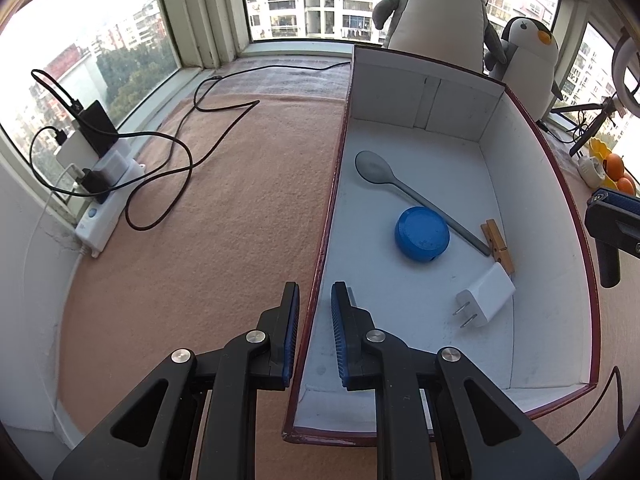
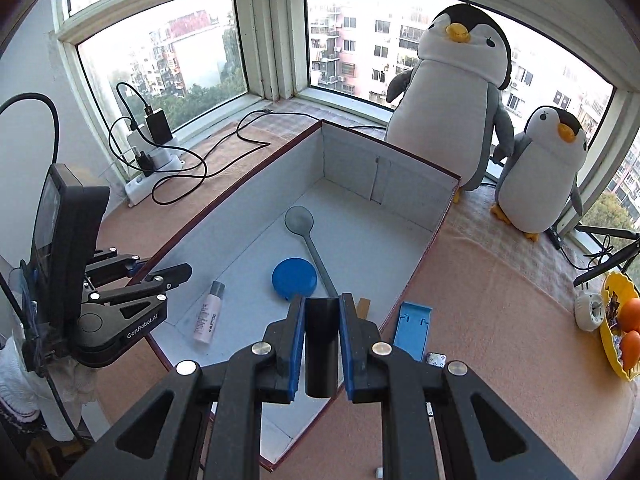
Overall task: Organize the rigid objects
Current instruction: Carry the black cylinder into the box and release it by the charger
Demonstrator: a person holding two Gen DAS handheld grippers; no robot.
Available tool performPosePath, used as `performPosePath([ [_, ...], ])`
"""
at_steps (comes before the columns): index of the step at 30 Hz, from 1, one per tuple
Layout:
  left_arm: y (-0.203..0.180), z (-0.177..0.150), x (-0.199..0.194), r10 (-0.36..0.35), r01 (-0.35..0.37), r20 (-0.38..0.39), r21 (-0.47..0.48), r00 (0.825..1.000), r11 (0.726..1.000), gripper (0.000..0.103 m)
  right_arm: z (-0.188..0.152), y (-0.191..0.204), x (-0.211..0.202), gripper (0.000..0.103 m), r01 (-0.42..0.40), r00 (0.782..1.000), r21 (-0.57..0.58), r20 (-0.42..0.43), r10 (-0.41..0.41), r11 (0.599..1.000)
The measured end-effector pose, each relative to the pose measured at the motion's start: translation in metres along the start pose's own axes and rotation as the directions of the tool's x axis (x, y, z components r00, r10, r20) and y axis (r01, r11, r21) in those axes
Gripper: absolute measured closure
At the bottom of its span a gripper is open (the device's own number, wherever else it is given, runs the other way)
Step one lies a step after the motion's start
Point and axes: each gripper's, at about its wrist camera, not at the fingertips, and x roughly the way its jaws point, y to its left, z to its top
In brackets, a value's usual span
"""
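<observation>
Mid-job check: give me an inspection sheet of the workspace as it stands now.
Surface: peach mat on a window ledge.
Job's things: white box holds grey spoon, blue round lid, wooden clothespin, white charger plug, pink bottle.
Clutter: blue holder beside the box; fruit bowl.
Grippers: left claw straddles the box wall; right claw shut on black cylinder.
Cables: black cables from power strip.
Surroundings: two plush penguins, windows.

We're seeing matt white cardboard box (image 1: 496,184) walls, fuzzy peach cloth (image 1: 200,240) underneath, a wooden clothespin (image 1: 497,246), a glossy white plastic charger (image 1: 486,298), and a matt black cylinder (image 2: 321,346).
</observation>
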Motion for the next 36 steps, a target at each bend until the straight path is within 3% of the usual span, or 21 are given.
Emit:
performPosePath([
  [10, 0.003, -0.001, 0.001, 0.014, -0.014, 0.014, 0.0, 1.0, 1.0, 0.097, 0.005, 0.013, 0.025, 0.088, -0.018, 0.998, -0.032, -0.052, 0.016, 0.999],
  [24, 0.003, -0.001, 0.001, 0.017, -0.017, 0.018, 0.004, 1.0, 1.0, 0.097, 0.001, 0.021, 0.039, 0.088, -0.024, 0.996, -0.06, -0.088, 0.019, 0.998],
  [26, 0.003, -0.001, 0.001, 0.018, -0.018, 0.018, 0.005, 1.0, 1.0, 0.097, 0.002, 0.022, 0.038, 0.083, -0.022, 0.997, -0.067, -0.081, 0.017, 0.998],
  [31, 0.003, -0.001, 0.001, 0.017, -0.017, 0.018, 0.004, 1.0, 1.0, 0.097, 0.003, 0.027, 0.034, 0.043, -0.027, 0.998, -0.09, -0.061, 0.022, 0.996],
  [36, 0.002, -0.001, 0.001, 0.017, -0.017, 0.017, 0.004, 1.0, 1.0, 0.097, 0.003, 0.026, 0.03, 0.042, -0.022, 0.999, -0.089, -0.046, 0.018, 0.996],
])
